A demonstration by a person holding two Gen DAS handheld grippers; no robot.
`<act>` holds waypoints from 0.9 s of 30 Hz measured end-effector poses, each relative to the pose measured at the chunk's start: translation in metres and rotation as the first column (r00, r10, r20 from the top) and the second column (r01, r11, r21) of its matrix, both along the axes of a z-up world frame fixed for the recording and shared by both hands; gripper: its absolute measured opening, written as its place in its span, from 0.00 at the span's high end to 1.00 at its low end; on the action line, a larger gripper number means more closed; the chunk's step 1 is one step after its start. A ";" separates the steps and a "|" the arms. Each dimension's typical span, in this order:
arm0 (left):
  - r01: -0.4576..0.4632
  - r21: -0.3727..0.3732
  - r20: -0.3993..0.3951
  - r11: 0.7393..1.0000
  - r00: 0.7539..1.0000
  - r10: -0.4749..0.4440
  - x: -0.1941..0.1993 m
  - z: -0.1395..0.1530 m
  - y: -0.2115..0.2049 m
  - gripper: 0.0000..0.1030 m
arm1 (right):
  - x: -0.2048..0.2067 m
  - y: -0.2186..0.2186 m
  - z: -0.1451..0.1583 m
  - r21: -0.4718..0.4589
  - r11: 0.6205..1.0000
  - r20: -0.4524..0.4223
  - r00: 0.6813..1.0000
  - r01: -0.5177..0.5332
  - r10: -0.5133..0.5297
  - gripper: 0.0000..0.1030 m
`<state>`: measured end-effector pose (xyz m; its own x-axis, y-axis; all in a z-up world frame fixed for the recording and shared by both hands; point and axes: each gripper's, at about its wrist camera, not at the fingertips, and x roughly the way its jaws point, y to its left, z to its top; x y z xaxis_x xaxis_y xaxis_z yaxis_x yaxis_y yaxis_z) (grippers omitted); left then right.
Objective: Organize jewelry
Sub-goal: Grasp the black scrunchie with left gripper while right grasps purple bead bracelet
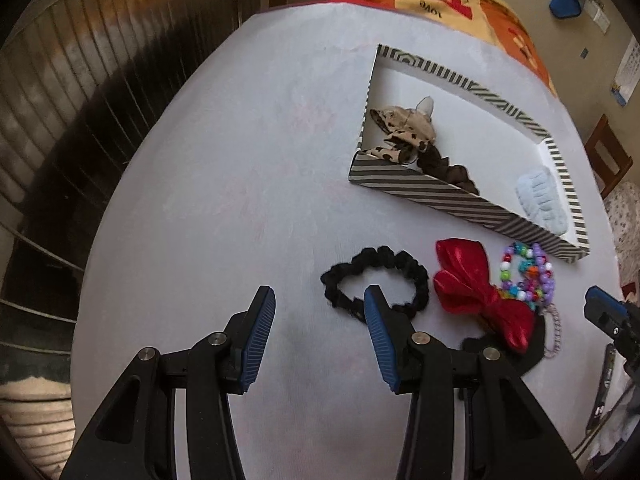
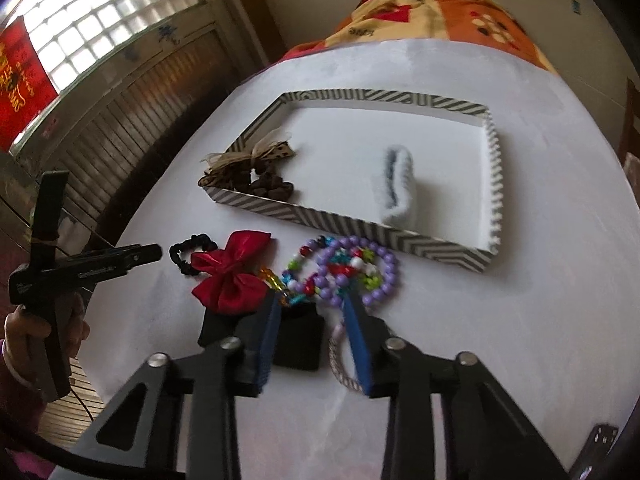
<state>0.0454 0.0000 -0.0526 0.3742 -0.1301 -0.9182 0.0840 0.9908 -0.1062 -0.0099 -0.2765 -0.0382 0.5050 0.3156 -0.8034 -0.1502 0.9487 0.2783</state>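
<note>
Left wrist view: left gripper point(image 1: 320, 304) has its fingers spread wide over the white table point(image 1: 224, 184), near a black scrunchie point(image 1: 376, 280); red bow point(image 1: 480, 292) lies beside it, below the striped tray point(image 1: 420, 188).

Right wrist view: right gripper point(image 2: 312, 312) stands parted and holds nothing, just over the bead bracelets point(image 2: 348, 268).

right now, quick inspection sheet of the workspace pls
surface: white table, bare in the left half.
job's things: striped tray holds leopard bow, brown scrunchie, blue scrunchie; in front lie black scrunchie, red bow, bead bracelets, a black pad.
clutter: nothing seen.
grippers: left gripper open, empty; right gripper open over the pad.
cables: nothing seen.
surroundings: patterned blanket, window.
</note>
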 end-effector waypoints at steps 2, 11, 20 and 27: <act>0.008 0.011 -0.005 1.000 1.000 -0.008 0.005 -0.004 -0.003 0.78 | 0.011 0.005 -0.006 -0.002 1.000 -0.019 1.000 -0.011 0.011 0.72; 0.058 0.099 -0.022 0.993 0.998 -0.056 0.018 -0.019 -0.017 0.78 | 0.048 0.017 -0.034 -0.025 0.999 -0.097 0.995 -0.036 0.033 0.75; 0.065 0.067 -0.024 0.996 0.998 -0.064 0.022 -0.018 -0.014 1.00 | 0.045 0.006 -0.045 0.061 0.998 -0.120 0.992 -0.022 0.029 0.90; 0.023 -0.017 -0.007 1.000 1.000 -0.023 0.006 0.004 0.005 1.00 | 0.024 -0.021 -0.007 0.200 0.979 -0.041 0.999 0.027 -0.019 0.90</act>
